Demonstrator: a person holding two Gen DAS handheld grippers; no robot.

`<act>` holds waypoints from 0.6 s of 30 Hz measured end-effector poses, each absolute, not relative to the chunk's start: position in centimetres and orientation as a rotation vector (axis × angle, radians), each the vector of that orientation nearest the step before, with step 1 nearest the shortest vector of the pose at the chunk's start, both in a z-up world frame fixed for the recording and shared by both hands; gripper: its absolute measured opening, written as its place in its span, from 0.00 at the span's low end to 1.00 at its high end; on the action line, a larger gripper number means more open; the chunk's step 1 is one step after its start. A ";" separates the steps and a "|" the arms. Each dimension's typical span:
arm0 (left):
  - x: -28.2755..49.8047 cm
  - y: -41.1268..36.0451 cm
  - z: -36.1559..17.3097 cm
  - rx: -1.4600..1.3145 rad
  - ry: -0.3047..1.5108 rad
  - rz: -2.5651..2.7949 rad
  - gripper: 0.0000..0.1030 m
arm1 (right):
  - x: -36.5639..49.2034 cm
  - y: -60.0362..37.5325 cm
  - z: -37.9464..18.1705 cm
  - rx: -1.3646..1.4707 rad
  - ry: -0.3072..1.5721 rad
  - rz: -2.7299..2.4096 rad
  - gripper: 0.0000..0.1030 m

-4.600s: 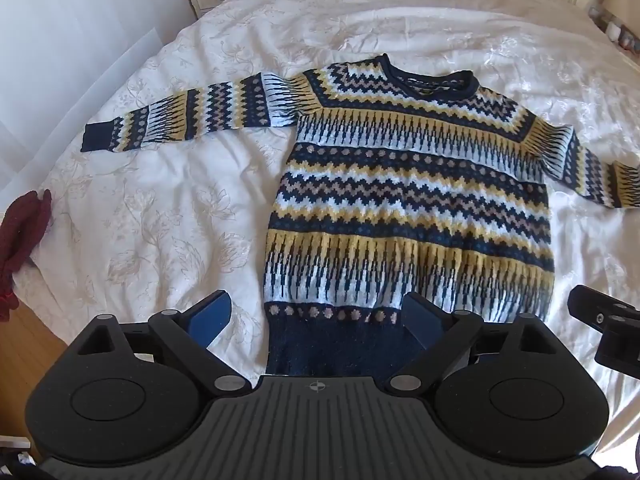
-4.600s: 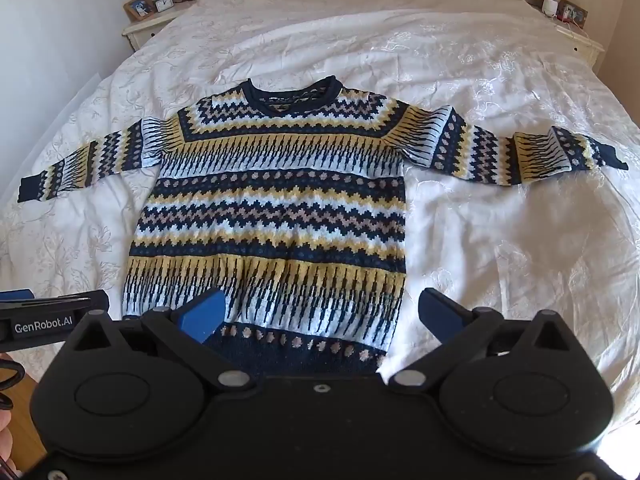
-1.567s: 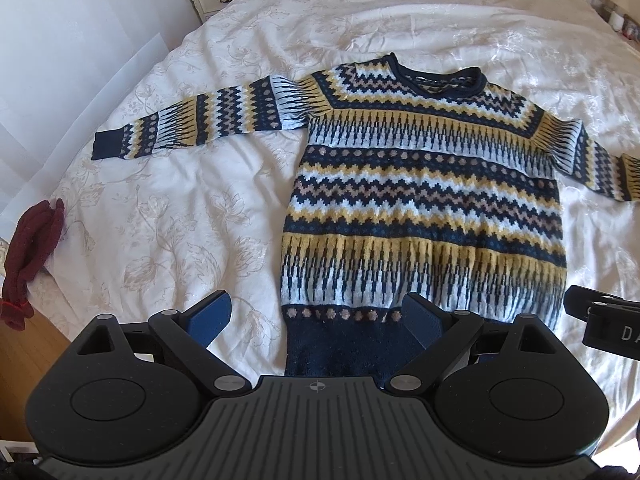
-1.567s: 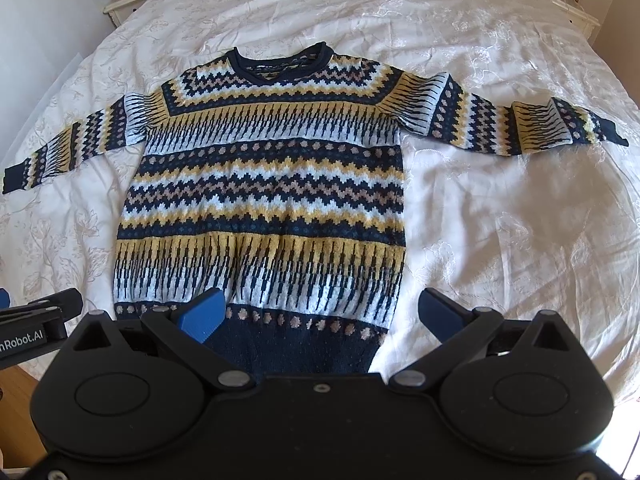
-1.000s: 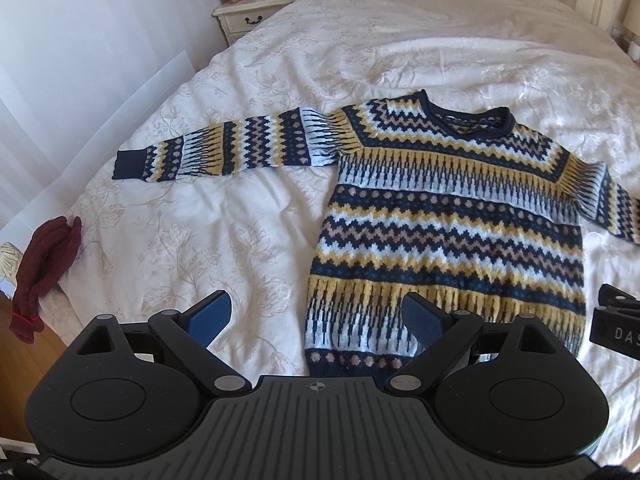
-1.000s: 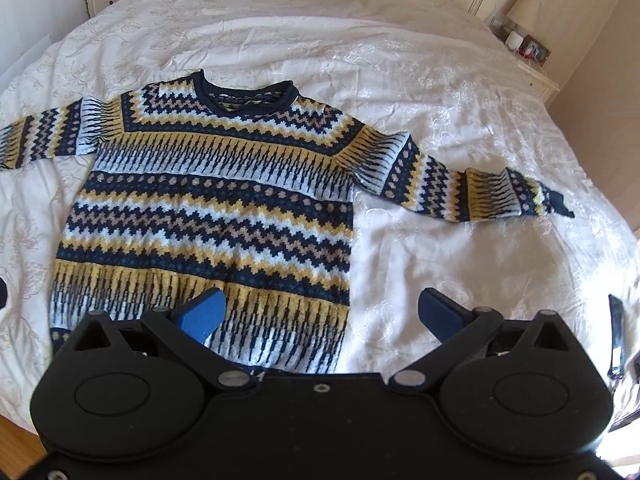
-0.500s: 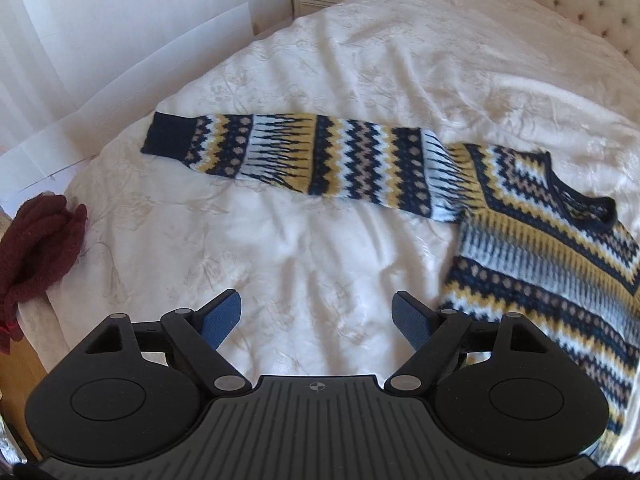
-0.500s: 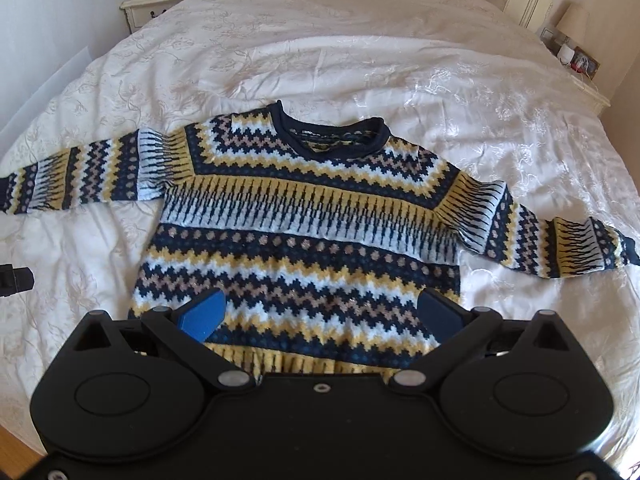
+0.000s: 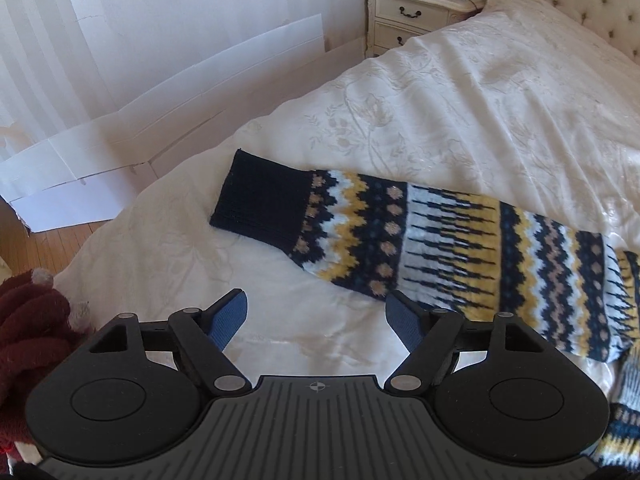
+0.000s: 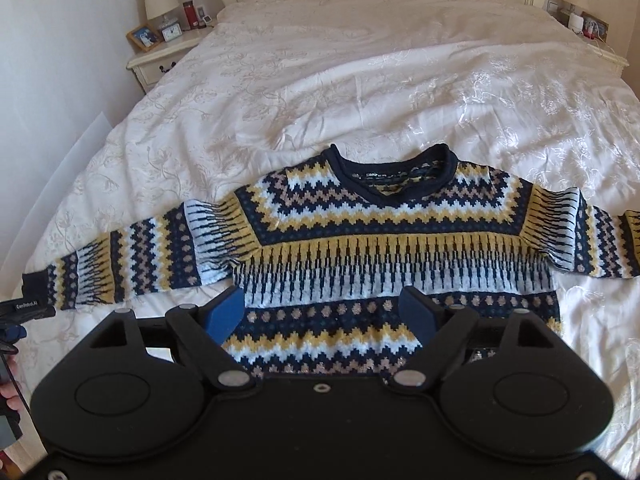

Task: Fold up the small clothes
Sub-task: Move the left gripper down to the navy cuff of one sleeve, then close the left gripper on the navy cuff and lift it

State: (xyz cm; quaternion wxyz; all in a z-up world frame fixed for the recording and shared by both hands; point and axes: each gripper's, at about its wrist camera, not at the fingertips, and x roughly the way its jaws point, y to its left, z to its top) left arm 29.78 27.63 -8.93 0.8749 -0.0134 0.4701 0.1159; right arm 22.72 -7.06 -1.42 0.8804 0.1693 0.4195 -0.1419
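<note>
While spread wide, left tool (image 9: 316, 316) hovers near sleeve (image 9: 420, 248) | right tool (image 10: 320, 312) spread over sweater (image 10: 380, 248), empty

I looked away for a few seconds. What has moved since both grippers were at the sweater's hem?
The left gripper swung left, away from the hem, and now faces the navy cuff of the patterned knit sweater's outstretched sleeve. The right gripper advanced up the body, toward the chest. Nothing was gripped; both sets of jaws are open and empty as before. The sweater lies flat, sleeves spread, on the white bedspread, unchanged.
</note>
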 end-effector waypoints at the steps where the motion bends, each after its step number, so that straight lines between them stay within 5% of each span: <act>1: 30.2 28.2 -9.5 -0.026 0.968 0.238 0.73 | 23.1 -6.9 -1.6 0.347 0.875 -0.288 0.83; 18: 34.6 31.1 -13.3 -0.074 0.938 0.170 0.75 | 28.0 -3.8 -3.6 0.286 0.996 -0.192 0.83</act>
